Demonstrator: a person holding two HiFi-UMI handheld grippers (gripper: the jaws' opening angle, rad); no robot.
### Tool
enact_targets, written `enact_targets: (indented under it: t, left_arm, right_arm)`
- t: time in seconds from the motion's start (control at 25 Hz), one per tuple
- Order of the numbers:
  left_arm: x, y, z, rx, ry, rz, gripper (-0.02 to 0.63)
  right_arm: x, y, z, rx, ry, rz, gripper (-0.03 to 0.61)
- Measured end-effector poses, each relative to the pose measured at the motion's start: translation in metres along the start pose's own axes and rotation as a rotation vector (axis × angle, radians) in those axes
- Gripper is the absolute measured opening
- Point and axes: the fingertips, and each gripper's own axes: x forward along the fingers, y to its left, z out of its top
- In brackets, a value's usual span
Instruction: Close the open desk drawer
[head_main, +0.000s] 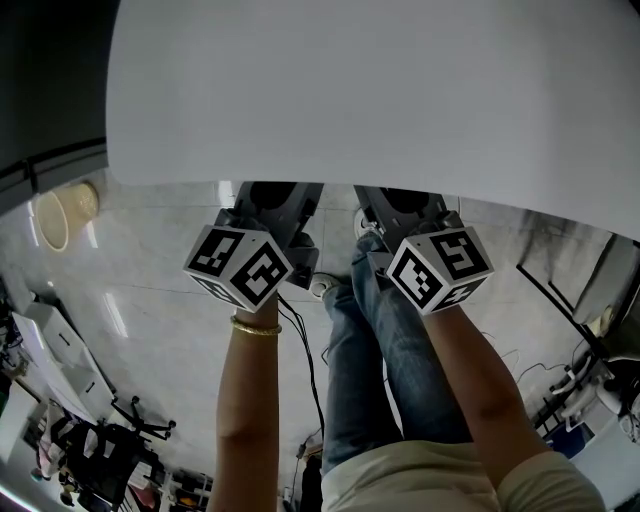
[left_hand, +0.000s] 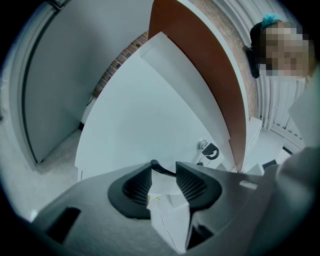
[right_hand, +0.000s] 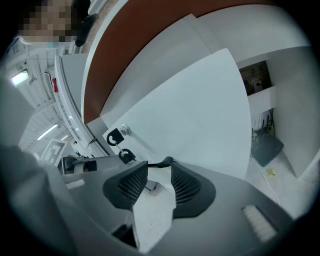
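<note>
From my seat I see both forearms stretched forward side by side, the left forearm (head_main: 248, 400) with a gold bracelet (head_main: 256, 327) at the wrist. Each carries a gripper whose nose is tucked under the edge of the white desk top (head_main: 380, 90). The cubes (head_main: 238, 265) on them show black-and-white square markers, the only print I can make out. The left gripper (left_hand: 164, 170) has its jaws apart with nothing clamped, and the right gripper (right_hand: 159, 167) is spread the same way. Both point slightly downward at the white drawer front (left_hand: 150, 110), which sits straight ahead of the jaws and close. I cannot tell whether the tips touch it. A lock (left_hand: 202, 145) with a key and black tags (two tags in the right gripper view) sits to the right of the left jaws and to the left of the right jaws.
</note>
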Motion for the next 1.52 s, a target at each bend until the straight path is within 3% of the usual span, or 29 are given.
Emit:
enact_targets:
  t: [1.52]
  left_arm:
    - [0.031, 0.015, 0.008, 0.002, 0.001, 0.064, 0.155]
  right_arm:
    - [0.023, -0.025, 0.004, 0.012, 0.006, -0.006, 0.150]
